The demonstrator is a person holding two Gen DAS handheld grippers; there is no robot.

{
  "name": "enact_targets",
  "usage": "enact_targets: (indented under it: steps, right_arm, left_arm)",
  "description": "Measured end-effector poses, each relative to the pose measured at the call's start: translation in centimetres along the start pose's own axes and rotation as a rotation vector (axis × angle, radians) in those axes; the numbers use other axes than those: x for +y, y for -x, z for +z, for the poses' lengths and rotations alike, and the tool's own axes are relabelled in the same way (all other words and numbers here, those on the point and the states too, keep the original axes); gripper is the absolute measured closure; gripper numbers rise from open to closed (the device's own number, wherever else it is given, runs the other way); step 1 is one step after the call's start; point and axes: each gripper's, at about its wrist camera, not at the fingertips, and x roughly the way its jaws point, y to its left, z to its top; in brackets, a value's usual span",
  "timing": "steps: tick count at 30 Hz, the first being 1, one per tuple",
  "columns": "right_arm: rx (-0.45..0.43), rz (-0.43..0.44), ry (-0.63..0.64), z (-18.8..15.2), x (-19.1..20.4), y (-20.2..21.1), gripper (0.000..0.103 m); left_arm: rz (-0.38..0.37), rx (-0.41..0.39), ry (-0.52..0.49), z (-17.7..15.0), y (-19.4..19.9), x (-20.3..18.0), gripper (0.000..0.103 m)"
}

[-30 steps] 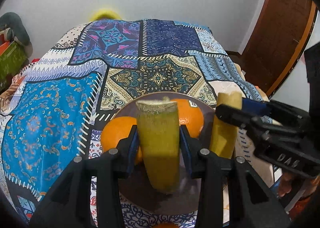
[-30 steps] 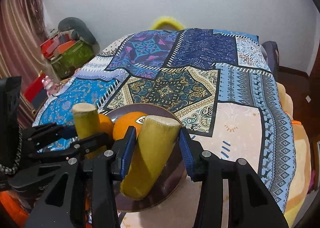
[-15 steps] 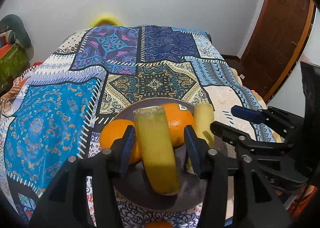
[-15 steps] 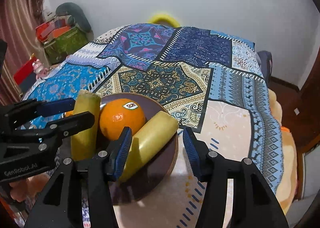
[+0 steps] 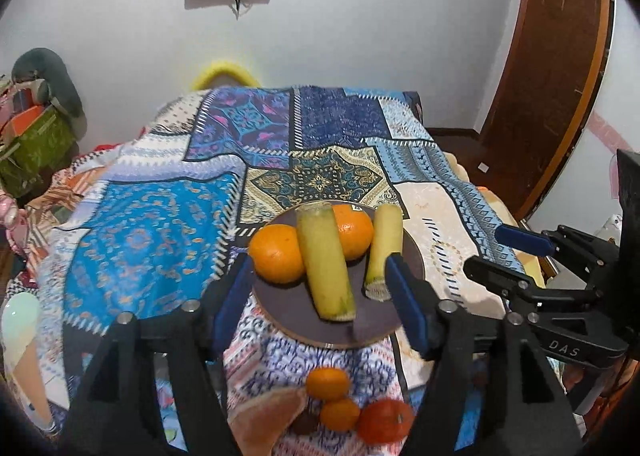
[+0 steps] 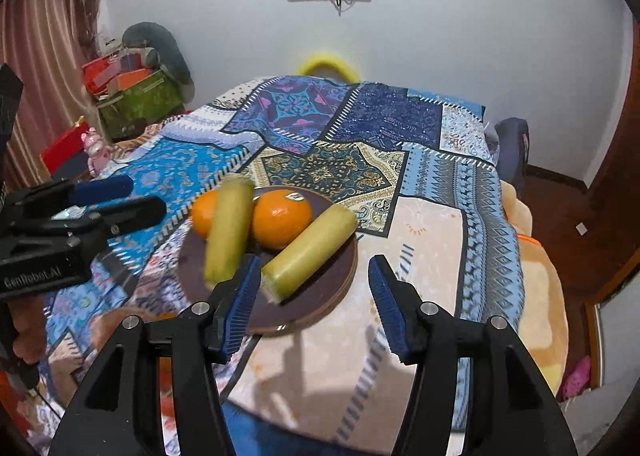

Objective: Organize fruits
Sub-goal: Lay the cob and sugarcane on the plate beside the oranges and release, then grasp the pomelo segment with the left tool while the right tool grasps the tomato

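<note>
A brown round plate (image 5: pixel 304 320) lies on the patchwork bedcover. It holds two oranges (image 5: pixel 276 254) (image 5: pixel 354 230) and two yellow-green cane pieces (image 5: pixel 326 264) (image 5: pixel 384 250). My left gripper (image 5: pixel 317 262) hangs above the plate's near edge. Its jaws are opening and touch nothing. In the right wrist view the same plate (image 6: pixel 320 296) carries the stickered orange (image 6: pixel 282 217), the left cane piece (image 6: pixel 230 228), which is blurred, and the right cane piece (image 6: pixel 310 248). My right gripper (image 6: pixel 313 262) is also opening, clear of the cane. Each gripper shows in the other's view (image 5: pixel 504 252) (image 6: pixel 136 199).
Three small orange and red fruits (image 5: pixel 340 404) lie on the cover in front of the plate, next to a tan cloth (image 5: pixel 268 416). Boxes and a green bag (image 6: pixel 136 99) stand at the left. A wooden door (image 5: pixel 552 67) is at the right.
Both grippers let go of their cane pieces, which now lie on the plate against the oranges. Both jaws have widened, and both grippers have pulled back and up from the plate.
</note>
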Motion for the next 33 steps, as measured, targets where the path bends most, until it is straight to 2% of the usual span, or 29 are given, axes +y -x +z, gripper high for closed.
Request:
enact_targets:
  steps: [1,3,5,10,13,15,25,33]
  right_arm:
    - [-0.001,0.002,0.001,-0.2,0.3,0.4,0.05]
    - [-0.007,0.009,0.001,-0.7,0.9,1.5,0.05]
    - [-0.014,0.016,0.003,-1.2,1.5,2.5,0.05]
    - [-0.035,0.02,0.006,-2.7,3.0,4.3,0.043]
    - [-0.036,0.026,0.011,-3.4,3.7,4.9,0.043]
    - [-0.029,0.034,0.014,-3.8,4.3,5.0,0.042]
    - [0.044,0.057,0.051,-6.3,7.4,3.7,0.042]
    - [0.136,0.082,0.057,-7.7,9.1,0.9,0.042]
  left_arm:
    - [0.003,-0.01,-0.003,-0.3,0.9,0.1,0.031]
    - [0.023,-0.026,-0.013,-0.9,2.2,0.1,0.021]
    - [0.048,-0.048,-0.029,-1.6,3.6,0.1,0.015]
    - [0.06,-0.033,-0.042,-3.5,5.9,0.7,0.01]
    - [0.073,-0.017,-0.036,-4.6,6.5,1.4,0.007]
    - [0.088,-0.008,-0.029,-5.5,6.8,1.9,0.007]
    - [0.068,0.071,0.01,-9.2,6.0,4.6,0.007]
    - [0.051,0.181,0.012,-12.1,2.9,6.0,0.029]
